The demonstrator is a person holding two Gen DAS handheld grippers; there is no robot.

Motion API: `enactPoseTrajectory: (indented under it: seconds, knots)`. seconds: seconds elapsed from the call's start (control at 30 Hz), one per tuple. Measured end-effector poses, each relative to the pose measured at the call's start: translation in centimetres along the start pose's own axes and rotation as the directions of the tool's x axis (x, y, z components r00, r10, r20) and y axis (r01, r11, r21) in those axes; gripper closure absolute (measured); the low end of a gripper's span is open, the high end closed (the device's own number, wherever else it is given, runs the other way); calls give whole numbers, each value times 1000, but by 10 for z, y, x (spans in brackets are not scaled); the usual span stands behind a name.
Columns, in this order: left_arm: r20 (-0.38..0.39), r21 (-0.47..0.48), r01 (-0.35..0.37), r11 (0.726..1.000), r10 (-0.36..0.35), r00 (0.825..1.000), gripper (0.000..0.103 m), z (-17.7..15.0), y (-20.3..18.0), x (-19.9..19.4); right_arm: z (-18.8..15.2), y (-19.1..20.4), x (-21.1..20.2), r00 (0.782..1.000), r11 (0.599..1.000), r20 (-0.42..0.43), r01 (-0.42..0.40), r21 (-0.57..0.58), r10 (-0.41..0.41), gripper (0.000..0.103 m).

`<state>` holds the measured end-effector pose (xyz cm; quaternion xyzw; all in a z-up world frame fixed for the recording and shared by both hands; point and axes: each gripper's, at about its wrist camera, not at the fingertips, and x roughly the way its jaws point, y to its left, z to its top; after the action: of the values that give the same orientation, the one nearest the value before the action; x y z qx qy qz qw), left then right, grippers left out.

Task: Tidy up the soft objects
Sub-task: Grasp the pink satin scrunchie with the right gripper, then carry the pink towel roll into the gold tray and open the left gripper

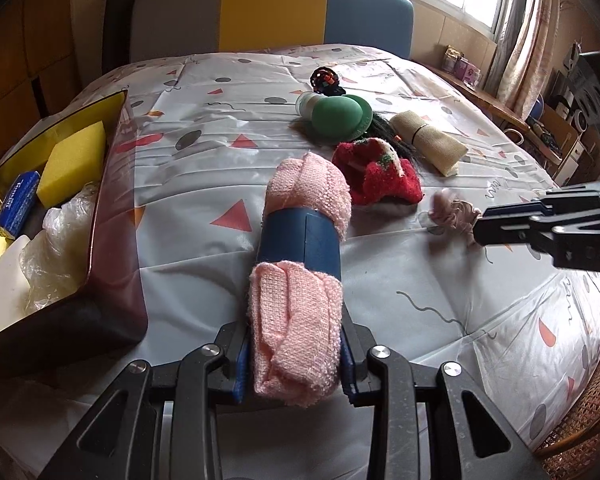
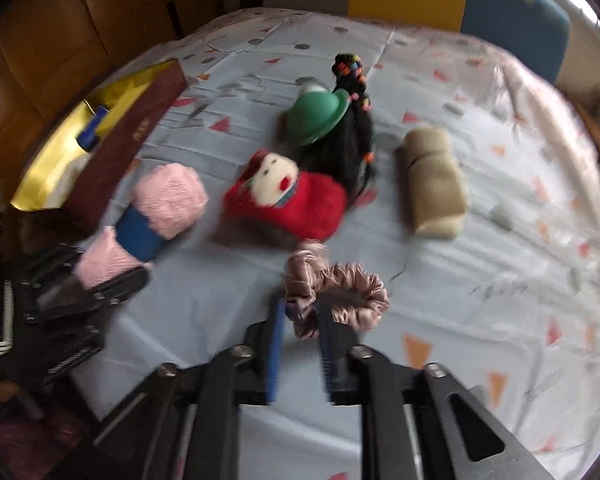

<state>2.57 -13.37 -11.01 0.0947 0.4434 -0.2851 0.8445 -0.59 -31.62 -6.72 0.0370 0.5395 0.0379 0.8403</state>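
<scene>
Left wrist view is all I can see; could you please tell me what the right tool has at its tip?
Observer: A dusty-pink satin scrunchie. The right tool is closed on one side of its ring, and the rest trails off to the right.
Operator: Thank you. Does the red plush toy have a face on that side?
Observer: Yes, the right wrist view shows a cream face with a red mouth, turned towards that tool.
</scene>
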Motion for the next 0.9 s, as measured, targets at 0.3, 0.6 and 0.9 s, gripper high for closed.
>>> enactPoseTrajectory:
  seconds: [0.3, 0.6, 0.9]
  knots:
    - [1, 4, -12, 1000, 12, 1000, 69, -1, -1, 0, -8, -16, -8, 995, 993, 96, -30, 112, 19, 14]
    - [2, 4, -17, 1000, 17, 1000, 68, -1, -2, 0, 7, -4, 27, 995, 996, 67, 71, -56, -67, 6]
    - [1, 0, -16, 1000, 16, 1000, 68, -1, -1, 0, 5, -9, 39, 996, 995, 33, 81, -64, -79, 78]
